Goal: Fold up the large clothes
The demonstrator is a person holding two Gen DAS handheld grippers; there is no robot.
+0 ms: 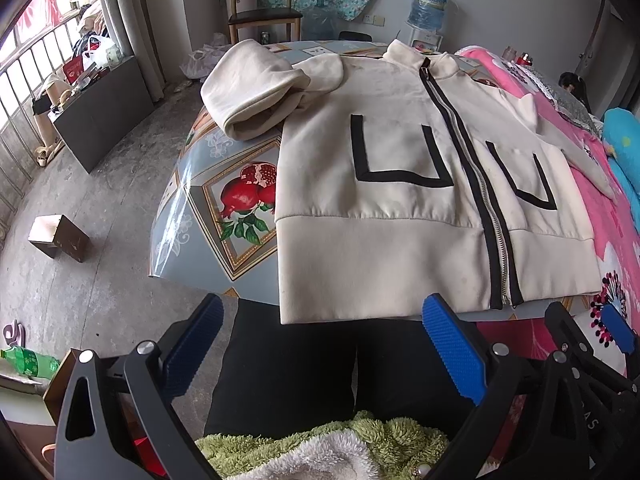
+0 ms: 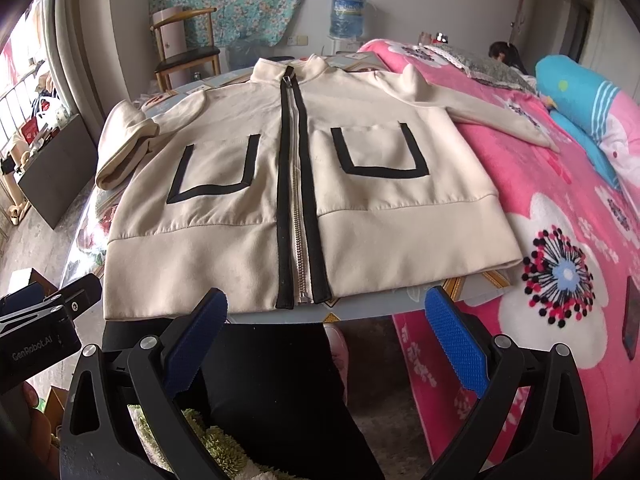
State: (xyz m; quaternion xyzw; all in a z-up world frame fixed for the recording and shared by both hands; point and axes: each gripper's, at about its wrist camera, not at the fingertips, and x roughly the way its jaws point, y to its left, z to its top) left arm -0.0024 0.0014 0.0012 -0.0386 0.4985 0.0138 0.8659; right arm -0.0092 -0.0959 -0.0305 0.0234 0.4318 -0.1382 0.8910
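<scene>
A cream zip-up jacket (image 1: 384, 216) (image 2: 224, 216) with black trim and two black-edged pockets lies front up and zipped on a round table (image 1: 192, 216). One sleeve (image 1: 252, 88) is bunched up on the table at the left. The other sleeve (image 2: 480, 108) stretches right onto a pink blanket. My left gripper (image 1: 324, 344) hangs open just short of the jacket's hem, holding nothing. My right gripper (image 2: 326, 336) is also open and empty, near the hem below the zipper's end. The right gripper (image 1: 600, 336) also shows at the right edge of the left wrist view.
A bed with a pink flowered blanket (image 2: 560, 240) abuts the table on the right. A person's black trousers (image 1: 288, 368) and green fleece (image 1: 328, 444) are below the grippers. A wooden chair (image 1: 260, 4) and a water dispenser (image 1: 428, 12) stand behind. A small box (image 1: 58, 236) sits on the concrete floor.
</scene>
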